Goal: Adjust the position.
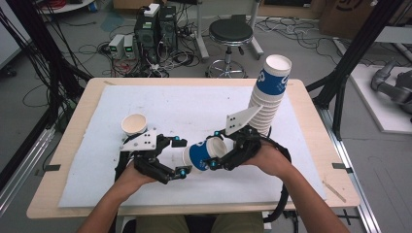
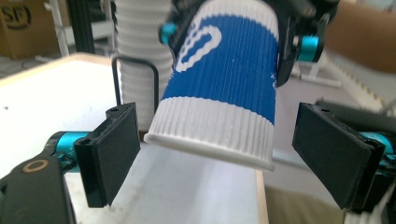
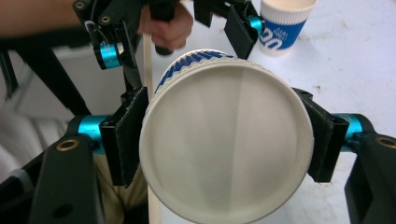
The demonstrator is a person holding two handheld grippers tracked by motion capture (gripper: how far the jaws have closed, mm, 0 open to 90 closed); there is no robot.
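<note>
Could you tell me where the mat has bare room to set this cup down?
The mat is free between the lone cup and the stack, and along its near edge. The middle is crowded by both grippers.

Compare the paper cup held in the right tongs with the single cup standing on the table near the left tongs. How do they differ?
The cup in the right tongs lies on its side in the air, its mouth toward the left tongs; the standing cup is upright on the white mat. The pads of the right tongs clamp the held cup; nothing grips the standing one. Both are ribbed, blue and white paper cups.
</note>
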